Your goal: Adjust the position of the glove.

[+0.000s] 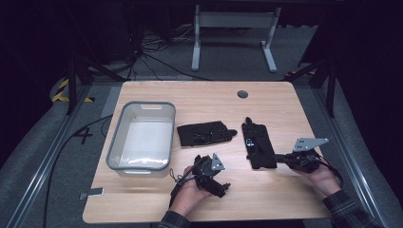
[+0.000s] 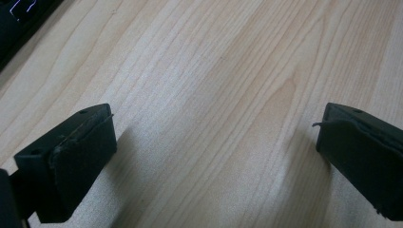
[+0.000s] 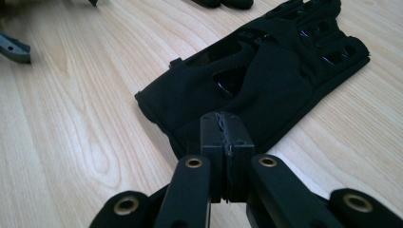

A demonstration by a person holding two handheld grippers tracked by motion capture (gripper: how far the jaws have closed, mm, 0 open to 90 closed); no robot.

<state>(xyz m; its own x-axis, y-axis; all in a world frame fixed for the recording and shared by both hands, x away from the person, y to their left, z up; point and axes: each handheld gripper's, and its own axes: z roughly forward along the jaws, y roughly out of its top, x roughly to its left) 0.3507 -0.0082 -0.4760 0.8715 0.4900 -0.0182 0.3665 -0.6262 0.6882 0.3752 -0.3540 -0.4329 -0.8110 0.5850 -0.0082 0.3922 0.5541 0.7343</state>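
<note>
My right gripper [image 3: 223, 142] has its jaws pressed together on the cuff edge of a black glove [image 3: 266, 71]; I can see no gap between the pads, and the glove's fabric spreads out flat on the table [image 3: 71, 142] ahead of the tips, fingers pointing away. From the high view that right gripper [image 1: 281, 159] meets the near end of the same glove [image 1: 258, 142]. A second glove [image 1: 204, 133] lies well off to the left of those tips, just beside a grey bin [image 1: 142, 135].

My left gripper [image 2: 216, 137] has its jaws wide apart with bare wood between them, touching nothing. In the high view it [image 1: 219, 187] sits near the table's front edge, the second glove beyond its tips.
</note>
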